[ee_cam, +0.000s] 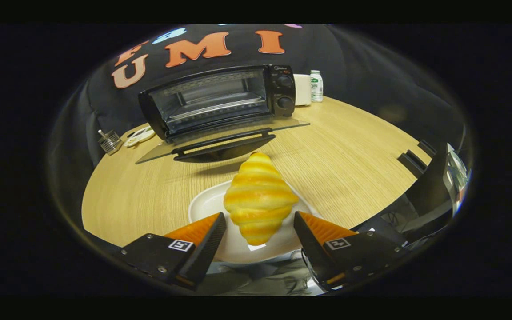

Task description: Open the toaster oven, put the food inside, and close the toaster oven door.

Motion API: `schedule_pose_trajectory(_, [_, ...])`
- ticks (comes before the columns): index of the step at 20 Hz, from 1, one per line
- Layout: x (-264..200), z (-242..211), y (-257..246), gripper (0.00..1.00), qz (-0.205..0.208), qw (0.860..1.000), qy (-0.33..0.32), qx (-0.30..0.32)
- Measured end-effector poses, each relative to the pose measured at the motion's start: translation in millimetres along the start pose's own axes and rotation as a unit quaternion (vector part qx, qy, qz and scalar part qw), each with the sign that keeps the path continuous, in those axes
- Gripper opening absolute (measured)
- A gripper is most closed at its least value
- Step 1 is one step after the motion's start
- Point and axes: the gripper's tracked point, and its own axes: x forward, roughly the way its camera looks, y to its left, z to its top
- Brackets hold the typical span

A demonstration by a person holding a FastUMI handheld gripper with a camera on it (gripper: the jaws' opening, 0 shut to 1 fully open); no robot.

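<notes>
The croissant lies lengthwise on the white plate, its tip aimed at the toaster oven — door folded down flat. The gripper stands released, fingers flanking the croissant without touching. Wooden table; far right, a small bottle — contents unclear.

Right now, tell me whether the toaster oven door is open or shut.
Open. The glass door lies folded down flat before the toaster oven, racks exposed. The croissant sits between the open gripper fingers.
</notes>
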Motion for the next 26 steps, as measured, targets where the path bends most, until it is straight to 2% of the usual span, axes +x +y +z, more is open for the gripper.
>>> schedule_pose_trajectory(7, [-8.8, -4.7, -1.8, 0.57, -0.002, 1.0, -0.005, -0.01])
schedule_pose_trajectory(11, [-20.6, -3.7, -1.6, 0.51, 0.006, 1.0, -0.012, 0.001])
schedule_pose_trajectory(17, [-46.2, 16.3, -1.7, 0.51, 0.012, 1.0, -0.028, 0.006])
schedule_pose_trajectory(22, [-65.2, 52.8, 3.5, 0.51, 0.023, 0.999, -0.049, 0.003])
schedule_pose_trajectory(26, [-67.9, 89.5, 20.2, 0.51, 0.053, 0.997, -0.054, 0.012])
